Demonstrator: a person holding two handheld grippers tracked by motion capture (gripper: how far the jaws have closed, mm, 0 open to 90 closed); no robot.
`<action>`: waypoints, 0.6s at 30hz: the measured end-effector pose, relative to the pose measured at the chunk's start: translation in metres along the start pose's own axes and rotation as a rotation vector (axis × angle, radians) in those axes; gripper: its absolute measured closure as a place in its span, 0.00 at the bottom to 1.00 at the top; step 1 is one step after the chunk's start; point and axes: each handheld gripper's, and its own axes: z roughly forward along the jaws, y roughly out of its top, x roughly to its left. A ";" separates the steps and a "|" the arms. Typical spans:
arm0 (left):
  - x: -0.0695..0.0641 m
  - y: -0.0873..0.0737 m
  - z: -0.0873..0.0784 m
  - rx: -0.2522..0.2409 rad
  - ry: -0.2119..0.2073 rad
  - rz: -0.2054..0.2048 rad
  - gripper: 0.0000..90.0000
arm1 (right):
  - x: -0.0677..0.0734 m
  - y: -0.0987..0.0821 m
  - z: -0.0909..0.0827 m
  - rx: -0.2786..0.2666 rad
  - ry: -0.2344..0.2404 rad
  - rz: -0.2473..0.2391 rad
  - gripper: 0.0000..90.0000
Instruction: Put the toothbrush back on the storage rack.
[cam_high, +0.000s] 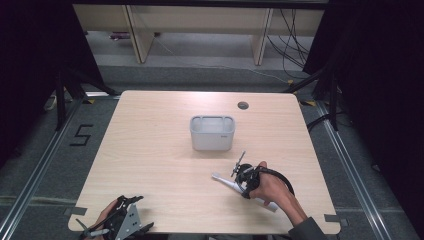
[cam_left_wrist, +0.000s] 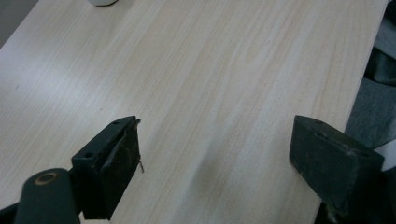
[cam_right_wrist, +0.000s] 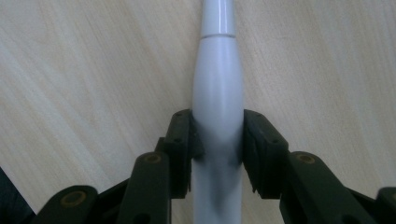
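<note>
You work on a rectangular table with a light wood-grain top and rounded corners (cam_high: 150, 150). A round grey cable port (cam_high: 243, 105) sits flush in the top near the far edge, right of centre. A grey rectangular plastic container with an open top (cam_high: 212, 133) stands directly on the surface, slightly beyond the middle. A white, slender, tapered plastic electric toothbrush (cam_high: 226, 182) lies flat on the top on the near right side, well apart from the container and pointing diagonally.
</note>
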 end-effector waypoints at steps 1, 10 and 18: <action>0.000 0.000 0.000 0.000 0.000 0.000 0.18 | 0.002 0.001 0.000 0.014 0.009 0.036 0.73; 0.000 0.000 0.000 0.000 -0.002 0.003 0.18 | -0.001 0.009 0.002 0.067 0.007 0.001 0.74; 0.000 0.000 0.000 -0.011 0.002 -0.003 0.18 | 0.000 0.011 0.003 0.075 0.000 -0.013 0.74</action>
